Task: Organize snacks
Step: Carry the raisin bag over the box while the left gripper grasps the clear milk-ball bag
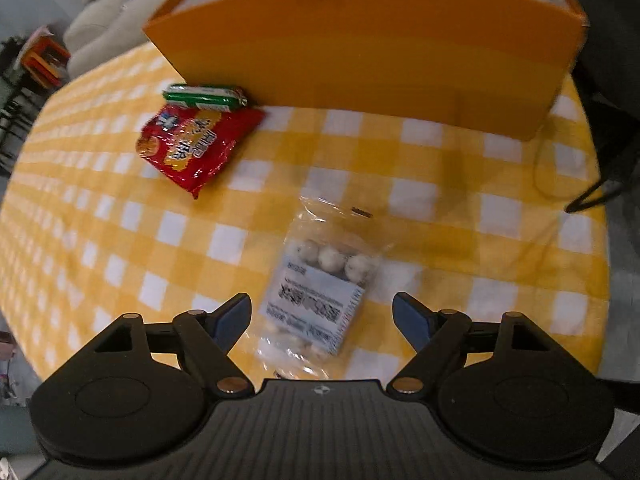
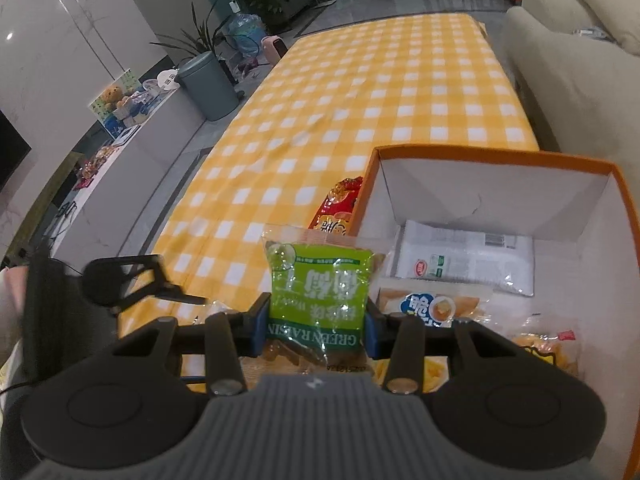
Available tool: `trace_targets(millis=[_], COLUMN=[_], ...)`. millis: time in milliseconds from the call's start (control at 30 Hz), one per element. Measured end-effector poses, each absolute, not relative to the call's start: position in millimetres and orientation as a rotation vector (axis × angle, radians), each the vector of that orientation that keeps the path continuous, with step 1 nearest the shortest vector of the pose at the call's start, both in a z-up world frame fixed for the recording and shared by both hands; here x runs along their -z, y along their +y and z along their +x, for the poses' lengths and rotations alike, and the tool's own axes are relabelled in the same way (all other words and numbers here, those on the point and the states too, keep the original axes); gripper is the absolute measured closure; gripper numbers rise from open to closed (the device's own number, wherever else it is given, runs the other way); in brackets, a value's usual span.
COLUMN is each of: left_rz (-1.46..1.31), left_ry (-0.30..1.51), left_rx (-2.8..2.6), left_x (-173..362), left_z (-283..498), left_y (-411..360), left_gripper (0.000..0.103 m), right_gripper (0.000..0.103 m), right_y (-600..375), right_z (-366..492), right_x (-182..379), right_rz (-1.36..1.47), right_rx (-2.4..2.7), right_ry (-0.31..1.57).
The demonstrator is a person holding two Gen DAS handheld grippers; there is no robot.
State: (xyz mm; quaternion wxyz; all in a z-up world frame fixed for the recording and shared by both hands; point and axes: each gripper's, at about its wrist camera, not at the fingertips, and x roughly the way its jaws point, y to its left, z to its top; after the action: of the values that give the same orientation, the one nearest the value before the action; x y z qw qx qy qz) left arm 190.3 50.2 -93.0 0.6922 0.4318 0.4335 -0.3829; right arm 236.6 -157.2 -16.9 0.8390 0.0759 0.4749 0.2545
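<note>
Carrying a green raisin packet clamped in the right gripper toward the orange box at frame right, while the left gripper hangs spread around a clear bag of white candy balls, lower centre, which it must next close on.

left gripper in matte black plastic, ribbed housing with small logo mark, two round hubs, angular linkage arms, brass-coloured pivot pins, blue finger pads, right gripper of matching build, ribbed grey-black body, blue pads
</note>
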Motion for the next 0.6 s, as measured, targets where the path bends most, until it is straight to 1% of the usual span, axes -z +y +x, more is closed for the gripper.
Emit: trace_targets(millis=[200, 267, 300, 433, 600], left_rz=[1.001, 0.972, 0.941, 0.823, 0.658], left_ry=[1.026, 1.046, 1.071, 1.141, 1.188], left_rx=[0.895, 0.895, 0.907, 0.862, 0.692], left_x=[99.1, 99.4, 98.4, 94.5, 91.5], left_z=[205.7, 211.0, 213.1, 222.8, 229.8], left_y=[39.4, 37.3, 37.5, 42.5, 50.6], left_gripper=[0.009, 0.016, 0.023, 0.032, 0.033], right_gripper=[0.06, 0.059, 0.059, 0.059, 0.059], right_y=[-161.6, -162.1, -162.3, -166.2, -170.7], right_z=[241.1, 242.4, 243.1, 242.1, 240.3], right_x=[22.1, 23.3, 24.5, 24.3, 24.0], right_rz=[0.191, 0.189, 0.192, 0.213, 0.225], right_rx=[-0.539, -0.549, -0.551, -0.562, -0.543], right_ry=[1.025, 1.017, 1.014, 1.002, 1.005])
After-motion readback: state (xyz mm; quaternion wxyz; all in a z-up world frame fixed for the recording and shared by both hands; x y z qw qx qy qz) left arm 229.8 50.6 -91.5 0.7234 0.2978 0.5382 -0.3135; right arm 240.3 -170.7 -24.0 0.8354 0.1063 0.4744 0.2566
